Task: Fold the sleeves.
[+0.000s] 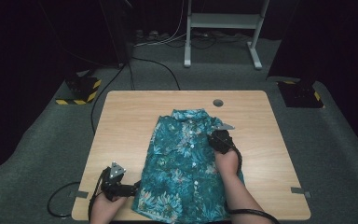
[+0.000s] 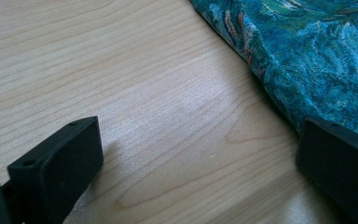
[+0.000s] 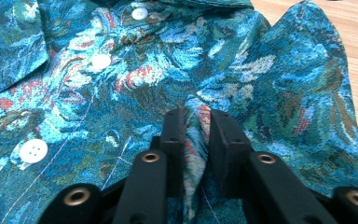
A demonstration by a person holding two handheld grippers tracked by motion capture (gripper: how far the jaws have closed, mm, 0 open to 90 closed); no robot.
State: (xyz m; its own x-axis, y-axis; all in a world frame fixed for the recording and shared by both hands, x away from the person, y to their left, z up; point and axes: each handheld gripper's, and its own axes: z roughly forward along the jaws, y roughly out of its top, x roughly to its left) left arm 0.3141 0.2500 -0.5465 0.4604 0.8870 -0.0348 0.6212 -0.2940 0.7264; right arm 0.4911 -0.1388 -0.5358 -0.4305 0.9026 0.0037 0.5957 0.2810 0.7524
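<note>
A teal floral button-up shirt (image 1: 182, 163) lies flat, collar at the far end, on the wooden table (image 1: 121, 121). My right gripper (image 1: 216, 137) rests on the shirt's upper right part. In the right gripper view its jaws (image 3: 198, 116) stand close together, pinching a raised fold of the shirt (image 3: 121, 70) near the white button line. My left gripper (image 1: 135, 188) sits at the table's near left, beside the shirt's lower left hem. Its jaws (image 2: 198, 140) are spread wide over bare wood (image 2: 144, 70), and the right one lies at the edge of the shirt (image 2: 317, 56).
A round cable hole (image 1: 218, 102) sits in the table beyond the collar. Tape strips (image 1: 299, 190) mark the near corners. A white stand (image 1: 223, 21), floor cables and striped bases (image 1: 79, 91) lie beyond the table on grey carpet.
</note>
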